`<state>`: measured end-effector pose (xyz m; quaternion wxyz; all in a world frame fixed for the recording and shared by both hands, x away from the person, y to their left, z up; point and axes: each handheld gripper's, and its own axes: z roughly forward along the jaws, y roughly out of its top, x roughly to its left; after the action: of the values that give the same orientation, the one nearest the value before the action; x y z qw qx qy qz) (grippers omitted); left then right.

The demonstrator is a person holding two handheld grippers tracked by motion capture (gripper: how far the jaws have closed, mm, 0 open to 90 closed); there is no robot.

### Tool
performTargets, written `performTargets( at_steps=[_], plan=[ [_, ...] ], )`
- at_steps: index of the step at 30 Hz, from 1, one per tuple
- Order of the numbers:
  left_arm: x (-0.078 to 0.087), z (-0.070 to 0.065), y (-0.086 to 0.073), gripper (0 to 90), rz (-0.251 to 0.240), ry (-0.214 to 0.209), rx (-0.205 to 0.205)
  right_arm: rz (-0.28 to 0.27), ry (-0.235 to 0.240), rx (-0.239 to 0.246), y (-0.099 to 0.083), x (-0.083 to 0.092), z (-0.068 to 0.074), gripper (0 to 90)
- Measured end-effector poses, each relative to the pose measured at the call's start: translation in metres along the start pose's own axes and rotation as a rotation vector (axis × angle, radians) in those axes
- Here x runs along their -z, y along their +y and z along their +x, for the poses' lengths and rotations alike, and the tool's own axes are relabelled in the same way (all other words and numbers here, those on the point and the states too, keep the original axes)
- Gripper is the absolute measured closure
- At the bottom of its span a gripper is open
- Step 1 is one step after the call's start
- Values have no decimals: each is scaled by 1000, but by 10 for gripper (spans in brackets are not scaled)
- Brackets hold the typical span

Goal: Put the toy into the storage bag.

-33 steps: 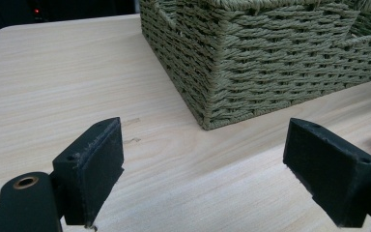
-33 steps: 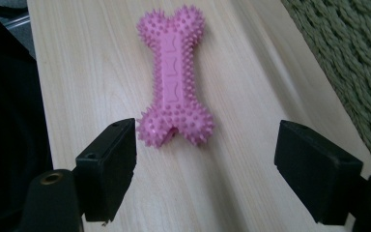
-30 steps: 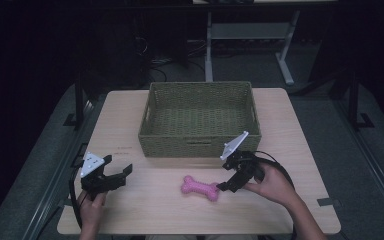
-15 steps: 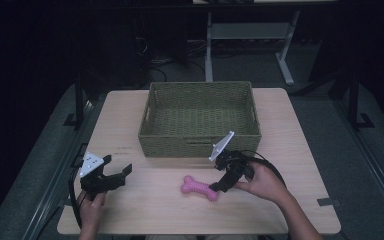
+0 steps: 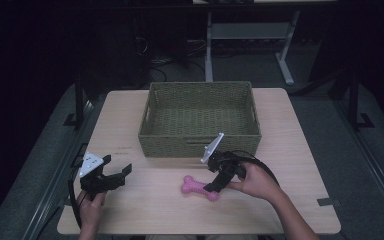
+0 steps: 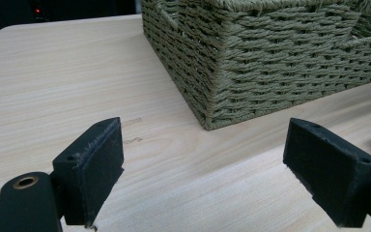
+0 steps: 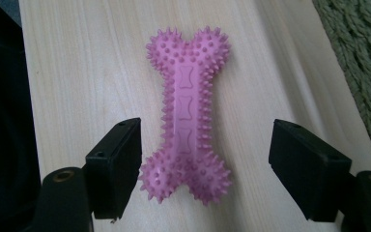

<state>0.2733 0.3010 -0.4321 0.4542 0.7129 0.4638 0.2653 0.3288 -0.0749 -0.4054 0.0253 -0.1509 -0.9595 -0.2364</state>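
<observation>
I am bringing my right hand-held gripper in from the right over the pink bone toy, where a second ago it was standing off beside it. Its jaws have just been closing a little, yet they are still spread, with the near knob of the bone between them and only the left pad brushing its spikes. That reads to me as the start of a grasp, not yet a hold. The toy is lying flat on the table, just in front of the basket; it is soft-looking rubber, studded with little nubs. My left hand-held gripper is resting spread and empty at the near left. Farther off, the basket is rectangular, woven of coarse olive cord, on pale wood grain.
</observation>
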Motion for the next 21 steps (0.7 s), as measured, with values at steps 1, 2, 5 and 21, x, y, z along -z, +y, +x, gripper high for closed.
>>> performTargets(
  at_steps=[1, 2, 5, 21],
  plan=[
    [0, 0, 0, 139, 0, 0, 1, 2, 1, 1, 1, -1, 0, 274],
    [0, 0, 0, 139, -1, 0, 2, 9, 3, 7, 3, -5, 0, 281],
    [0, 0, 0, 139, 0, 0, 2, 18, 3, 15, 5, -9, 1, 287],
    [0, 1, 0, 139, -3, 1, 4, 91, 4, 72, 19, -34, 9, 378]
  ],
)
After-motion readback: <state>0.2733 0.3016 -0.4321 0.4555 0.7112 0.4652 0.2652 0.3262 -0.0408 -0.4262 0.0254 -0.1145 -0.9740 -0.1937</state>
